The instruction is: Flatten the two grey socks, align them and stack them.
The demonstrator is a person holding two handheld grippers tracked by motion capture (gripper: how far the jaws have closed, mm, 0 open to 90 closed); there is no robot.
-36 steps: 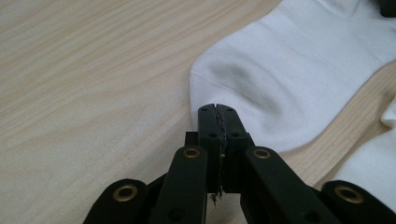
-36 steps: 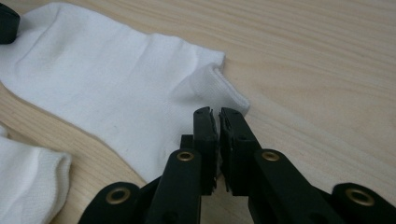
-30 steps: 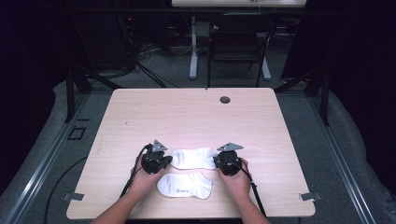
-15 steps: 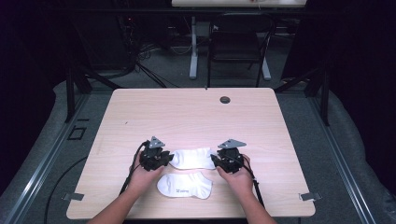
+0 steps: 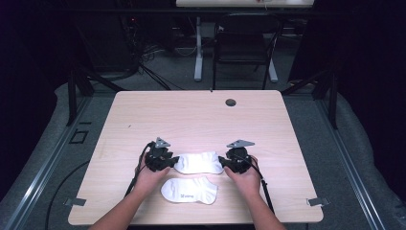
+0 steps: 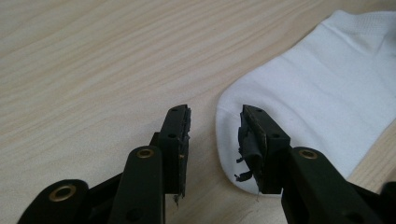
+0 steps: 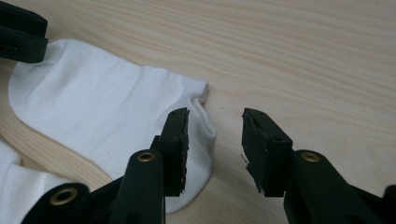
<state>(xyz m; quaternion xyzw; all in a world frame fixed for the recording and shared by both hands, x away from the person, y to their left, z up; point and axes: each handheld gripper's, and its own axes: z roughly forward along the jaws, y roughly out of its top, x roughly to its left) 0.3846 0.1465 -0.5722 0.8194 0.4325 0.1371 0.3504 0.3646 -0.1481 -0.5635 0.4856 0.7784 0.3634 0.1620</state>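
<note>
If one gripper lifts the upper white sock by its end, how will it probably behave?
The upper white sock lies flat and thin on the table, so it would probably droop limply. It looks like soft knit, so likely very light and not slippery. Pushed, it may bunch up; its cuff end already shows a small fold.

Both forearms reach in low — left tool (image 5: 173,160) and right tool (image 5: 222,160) just opening, jaws apart.
</note>
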